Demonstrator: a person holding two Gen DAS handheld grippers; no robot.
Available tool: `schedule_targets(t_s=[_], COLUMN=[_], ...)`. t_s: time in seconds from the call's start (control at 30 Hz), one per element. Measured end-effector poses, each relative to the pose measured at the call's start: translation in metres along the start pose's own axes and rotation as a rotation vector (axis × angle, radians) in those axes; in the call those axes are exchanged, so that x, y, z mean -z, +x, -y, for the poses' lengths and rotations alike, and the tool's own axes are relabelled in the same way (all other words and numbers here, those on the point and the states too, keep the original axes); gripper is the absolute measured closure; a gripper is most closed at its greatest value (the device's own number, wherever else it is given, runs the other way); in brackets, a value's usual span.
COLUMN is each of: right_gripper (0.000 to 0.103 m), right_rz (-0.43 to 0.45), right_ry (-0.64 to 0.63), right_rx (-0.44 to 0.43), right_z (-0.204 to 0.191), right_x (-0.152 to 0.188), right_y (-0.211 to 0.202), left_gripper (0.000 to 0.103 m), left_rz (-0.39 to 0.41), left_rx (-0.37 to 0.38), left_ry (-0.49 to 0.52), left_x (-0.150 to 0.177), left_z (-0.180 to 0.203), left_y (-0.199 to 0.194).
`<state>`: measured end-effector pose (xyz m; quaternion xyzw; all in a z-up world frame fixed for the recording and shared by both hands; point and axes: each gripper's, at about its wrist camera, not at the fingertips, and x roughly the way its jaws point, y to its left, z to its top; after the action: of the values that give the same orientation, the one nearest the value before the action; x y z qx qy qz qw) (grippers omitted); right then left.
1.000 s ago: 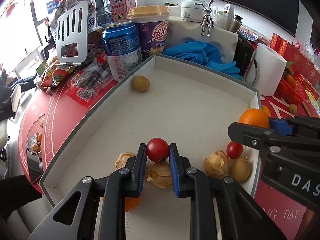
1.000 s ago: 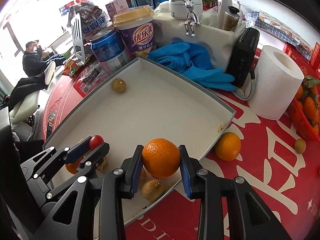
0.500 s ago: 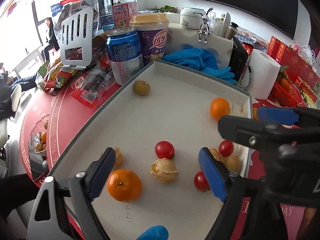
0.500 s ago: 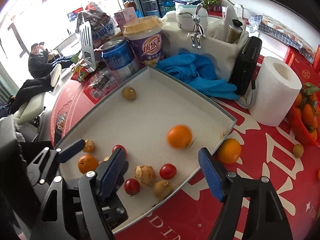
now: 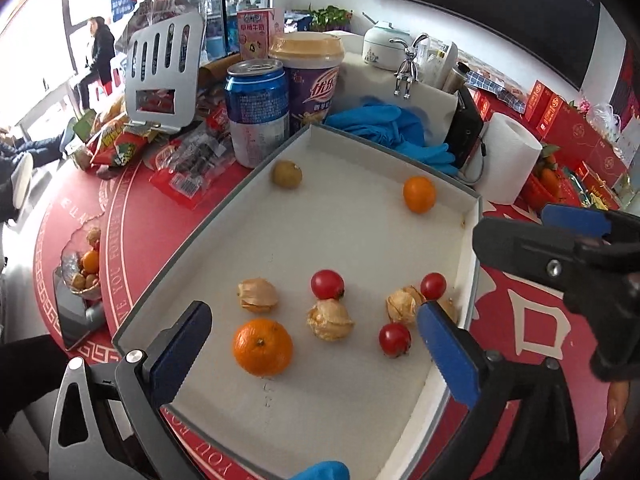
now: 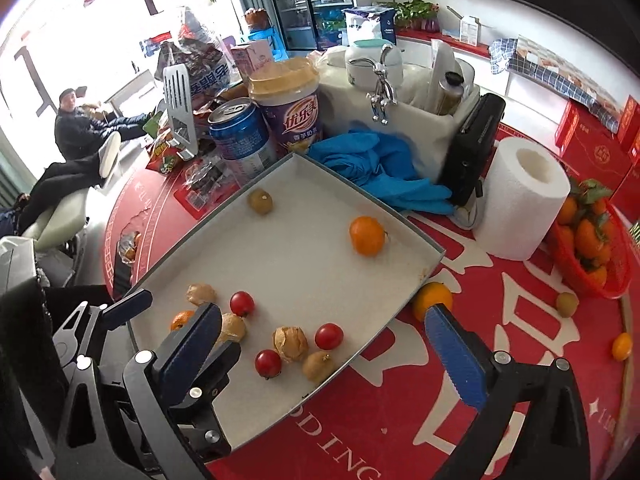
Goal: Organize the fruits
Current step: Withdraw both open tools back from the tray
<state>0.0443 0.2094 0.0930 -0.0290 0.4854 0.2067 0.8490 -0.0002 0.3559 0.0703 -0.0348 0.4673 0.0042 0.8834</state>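
Note:
A white tray (image 5: pixel 472 240) holds fruit: an orange (image 5: pixel 262 347) near the front, a smaller orange (image 5: pixel 419 194) at the far right corner, three cherry tomatoes such as one mid-tray (image 5: pixel 327 284), several husked physalis (image 5: pixel 330 319) and a brown longan (image 5: pixel 287 175) at the back. My left gripper (image 5: pixel 316 344) is open and empty above the tray's front. My right gripper (image 6: pixel 332 344) is open and empty over the tray's right edge (image 6: pixel 434 254). The small orange (image 6: pixel 367 235) and the tomatoes (image 6: pixel 329 335) also show in the right wrist view.
Outside the tray on the red tablecloth lie an orange (image 6: pixel 433 300), a longan (image 6: pixel 567 304) and a small orange (image 6: pixel 622 346). A red basket of oranges (image 6: pixel 588 248), a paper roll (image 6: pixel 524 208), blue gloves (image 6: pixel 380 164), a can (image 5: pixel 258 112) and a cup (image 5: pixel 312 84) stand behind.
Both grippers opened and pulled back. The left one let go of a cherry tomato, the right one let go of an orange, which rolled to the tray's far right corner.

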Motion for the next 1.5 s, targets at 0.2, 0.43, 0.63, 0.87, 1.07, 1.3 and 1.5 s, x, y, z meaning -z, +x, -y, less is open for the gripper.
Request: schedule_targets(t_s=[0.2, 0.43, 0.63, 0.87, 1.07, 1.3, 1.5], right_gripper=[0.001, 0.001, 0.001, 0.001, 0.001, 0.001, 0.001], right_rz=[-0.040, -0.081, -0.098, -0.105, -0.107, -0.107, -0.102], right_ry=[-0.018, -0.034, -0.037, -0.047, -0.059, -0.077, -0.085], right_rx=[0.035, 0.058, 0.072, 0.091, 0.098, 0.132, 0.144], right_z=[-0.002, -0.003, 0.000, 0.002, 0.002, 0.004, 0.004], right_x=[0.004, 0.012, 0.017, 0.024, 0.030, 0.037, 0.041], right_y=[0.004, 0.012, 0.016, 0.018, 0.019, 0.020, 0.021], left_gripper=[0.000, 0.000, 0.000, 0.000, 0.000, 0.000, 0.000], left_rz=[-0.006, -0.008, -0.025, -0.036, -0.016, -0.026, -0.053], left_rx=[-0.025, -0.092, -0.127, -0.141, -0.178, -0.196, -0.184], left_ry=[0.020, 0.038, 0.053, 0.058, 0.074, 0.088, 0.089], left_x=[0.008, 0.014, 0.018, 0.020, 0.023, 0.027, 0.034], left_z=[0.003, 0.014, 0.019, 0.023, 0.032, 0.040, 0.040], left_y=[-0.005, -0.004, -0.002, 0.001, -0.003, -0.002, 0.006])
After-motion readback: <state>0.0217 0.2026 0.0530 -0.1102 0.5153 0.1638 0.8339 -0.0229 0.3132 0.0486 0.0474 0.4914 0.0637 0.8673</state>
